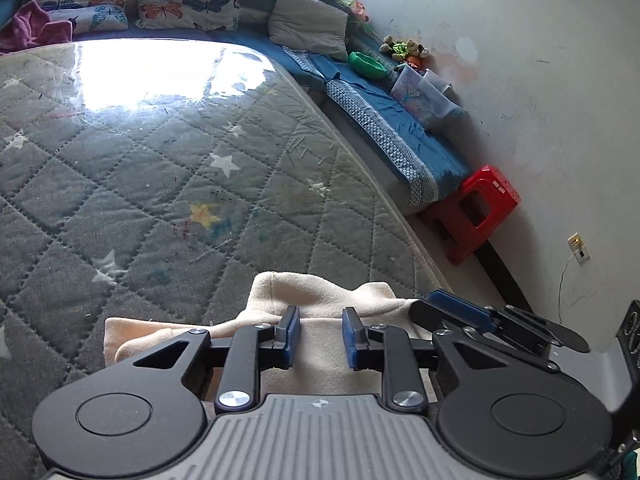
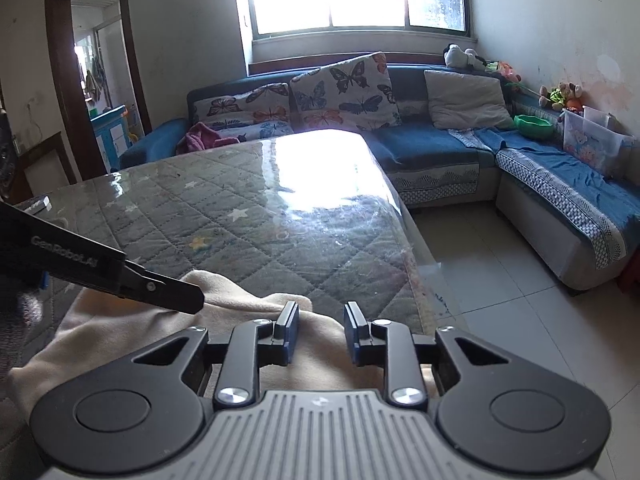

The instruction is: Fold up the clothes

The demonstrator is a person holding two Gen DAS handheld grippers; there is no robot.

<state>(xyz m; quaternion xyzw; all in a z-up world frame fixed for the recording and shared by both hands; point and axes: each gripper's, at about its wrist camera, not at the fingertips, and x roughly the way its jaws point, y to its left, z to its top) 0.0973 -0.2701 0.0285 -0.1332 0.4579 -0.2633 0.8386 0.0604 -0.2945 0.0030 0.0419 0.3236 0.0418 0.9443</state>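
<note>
A cream fleece garment (image 1: pixel 320 294) lies bunched at the near edge of the quilted grey table cover (image 1: pixel 160 168). My left gripper (image 1: pixel 320 334) hovers over the garment, open, and the cloth shows through the gap between its blue pads. A blue-padded finger (image 1: pixel 460 310) of the right gripper lies just to its right on the same cloth. In the right wrist view the garment (image 2: pixel 120 332) spreads left and under my right gripper (image 2: pixel 321 332), which is open too. The black left gripper's finger (image 2: pixel 168 286) reaches in from the left above the cloth.
The table's right edge (image 2: pixel 412 240) drops to a tiled floor (image 2: pixel 500 288). Around the table wraps a blue L-shaped sofa (image 2: pixel 560 184) with butterfly cushions (image 2: pixel 344 92), a green bowl (image 2: pixel 534 126) and a plastic box (image 2: pixel 592 144). A red stool (image 1: pixel 476 212) stands by the wall.
</note>
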